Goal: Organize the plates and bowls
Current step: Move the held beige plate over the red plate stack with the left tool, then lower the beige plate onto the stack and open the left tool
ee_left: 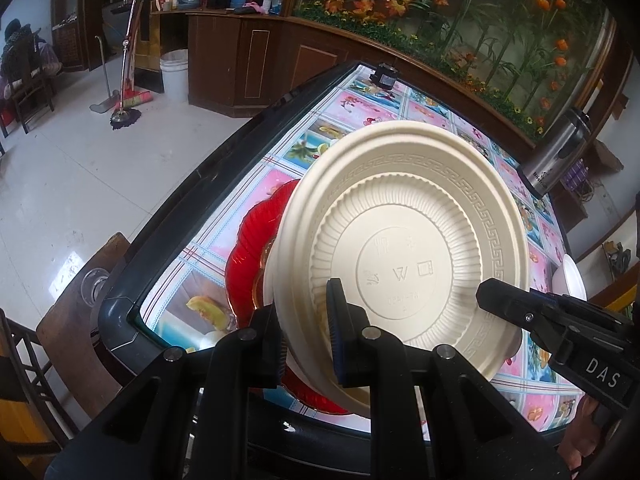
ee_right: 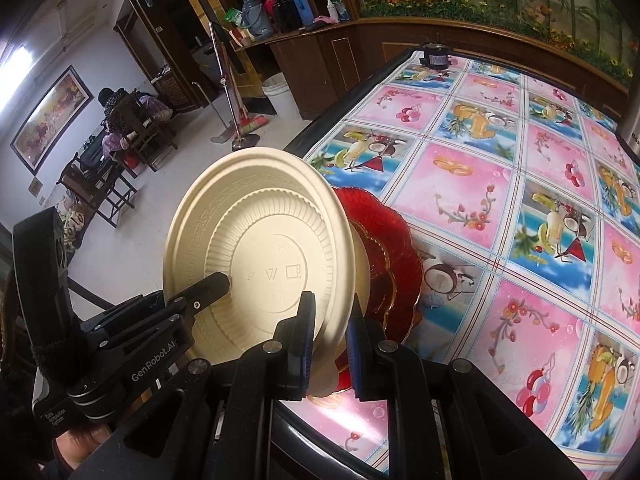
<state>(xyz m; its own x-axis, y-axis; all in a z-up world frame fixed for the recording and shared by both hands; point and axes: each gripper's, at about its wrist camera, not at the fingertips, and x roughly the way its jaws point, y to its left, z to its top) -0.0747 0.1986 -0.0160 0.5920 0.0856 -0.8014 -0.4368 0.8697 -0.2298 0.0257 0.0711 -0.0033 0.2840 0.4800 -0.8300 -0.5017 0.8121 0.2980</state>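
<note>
The left tool [ee_left: 308, 328] is clenched on the near rim of a cream plate [ee_left: 404, 248], one pad over the ribbed underside and the other behind the rim. The right tool [ee_right: 330, 344] grasps the same cream plate [ee_right: 260, 264] further along its edge, its blue pads pinching the rim. The plate is held tilted up on edge, underside toward both cameras, above the near corner of the desk [ee_right: 500, 184].

Each view catches the other tool from the side: the right tool's dark finger [ee_left: 508, 300] reaches onto the plate's rim in the left view, and the left tool's finger [ee_right: 208, 286] lies on the underside in the right view.

Behind the cream plate lies a red scalloped glass plate [ee_right: 392, 256] on the desk's fruit-patterned cloth; the cream plate hides most of it, and whether the two touch cannot be told. The plate's upper face is hidden in both views.

Only the left view shows a white bowl [ee_left: 570, 276], cut off behind the right tool, and a steel flask [ee_left: 560, 152] at the desk's far edge. Only the right view shows the wide open stretch of cloth. A small black device [ee_right: 434, 56] sits at the far edge.
</note>
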